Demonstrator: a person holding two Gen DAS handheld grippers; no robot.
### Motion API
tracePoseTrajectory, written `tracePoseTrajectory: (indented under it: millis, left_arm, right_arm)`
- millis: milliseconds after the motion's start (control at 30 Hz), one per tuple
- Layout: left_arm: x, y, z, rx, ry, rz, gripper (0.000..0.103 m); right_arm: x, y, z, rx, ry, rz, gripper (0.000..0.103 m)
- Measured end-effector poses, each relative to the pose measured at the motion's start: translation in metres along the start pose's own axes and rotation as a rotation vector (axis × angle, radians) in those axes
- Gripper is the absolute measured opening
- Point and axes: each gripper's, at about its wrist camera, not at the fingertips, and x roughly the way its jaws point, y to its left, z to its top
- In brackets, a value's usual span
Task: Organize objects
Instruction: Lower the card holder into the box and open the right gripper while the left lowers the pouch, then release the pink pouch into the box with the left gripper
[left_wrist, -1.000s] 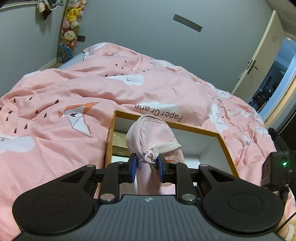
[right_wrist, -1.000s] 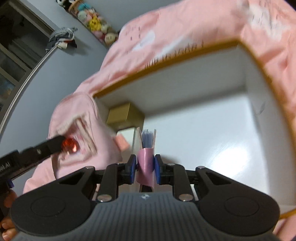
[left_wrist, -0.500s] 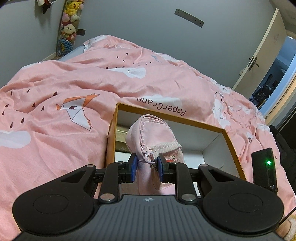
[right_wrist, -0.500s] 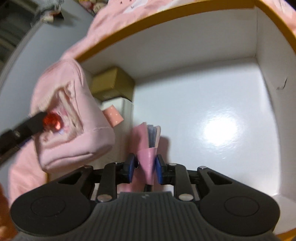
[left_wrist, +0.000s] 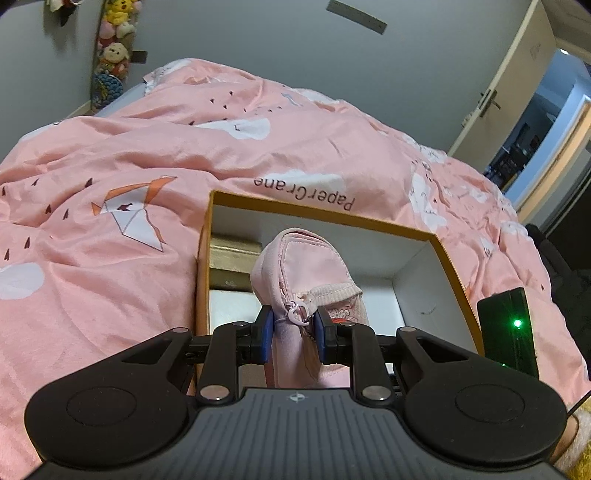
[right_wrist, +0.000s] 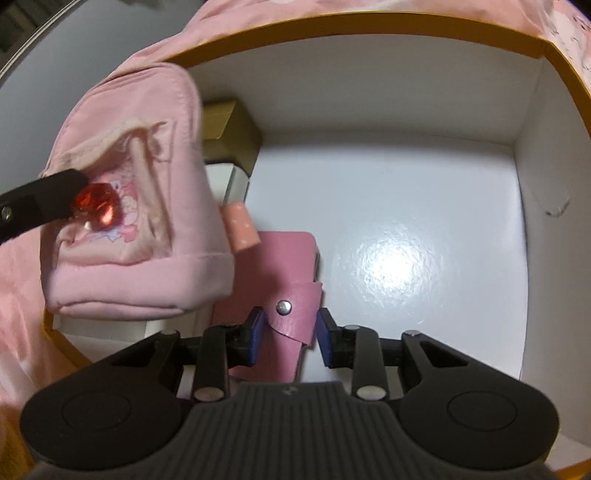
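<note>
The left claw (left_wrist: 293, 334) is clamped on the zipper end of a pink fabric pouch (left_wrist: 306, 266), holding it up over the left part of an open cardboard box (left_wrist: 458, 280) with an orange rim and white inside. The box sits on a bed under a pink duvet (left_wrist: 110, 166) printed with paper cranes and clouds. From the right wrist view the pouch (right_wrist: 140, 206) hangs above the box's left side, a red gem charm (right_wrist: 98, 205) on its face right at the left claw's black finger.

The right claw (right_wrist: 290, 334) stands with its jaws parted; its blue pads (right_wrist: 256, 336) sit on either side of a pink snap-strap wallet (right_wrist: 284, 273), and a gap shows at the right pad. The wallet lies flat on the white box floor (right_wrist: 424, 229), near the front edge, left of centre.

In the far left corner of the box sit a gold box (right_wrist: 231, 133) and a white box (right_wrist: 227, 181), touching each other. A pink dotted tab (right_wrist: 240, 227) juts out between the pouch and the wallet.
</note>
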Motion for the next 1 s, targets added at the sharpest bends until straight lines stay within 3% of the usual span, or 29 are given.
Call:
tracePoseTrajectory:
  millis: [100,133,367,467,567,733,833,1000]
  left_arm:
    - [0.003,-0.002,-0.001,0.000,0.023,-0.008,0.025]
    - [0.004,-0.002,-0.001,-0.004,0.028,-0.012,0.025]
    - [0.029,-0.010,-0.007,0.006,0.148,-0.005,0.025]
    - [0.041,-0.012,-0.013,0.022,0.199,-0.003,0.025]
    - [0.049,-0.013,-0.017,0.044,0.224,0.015,0.025]
    - [0.058,-0.019,-0.020,0.110,0.255,0.042,0.026]
    - [0.060,-0.023,-0.023,0.150,0.259,0.063,0.030]
    - [0.059,-0.034,-0.032,0.239,0.219,0.128,0.034]
  right_arm:
    - [-0.007,-0.004,-0.002,0.019,-0.002,0.001,0.040]
    - [-0.014,-0.007,-0.004,0.029,-0.025,-0.016,0.044]
    - [-0.072,-0.034,-0.020,0.087,-0.227,-0.119,0.043]
    - [-0.080,-0.045,-0.021,0.150,-0.272,-0.026,0.043]
    - [-0.070,-0.038,-0.012,0.195,-0.267,0.070,0.043]
    - [-0.055,-0.027,-0.011,0.208,-0.207,0.137,0.035]
    - [-0.046,-0.021,-0.014,0.207,-0.175,0.145,0.028]
    - [-0.036,-0.017,-0.014,0.189,-0.166,0.117,0.027]
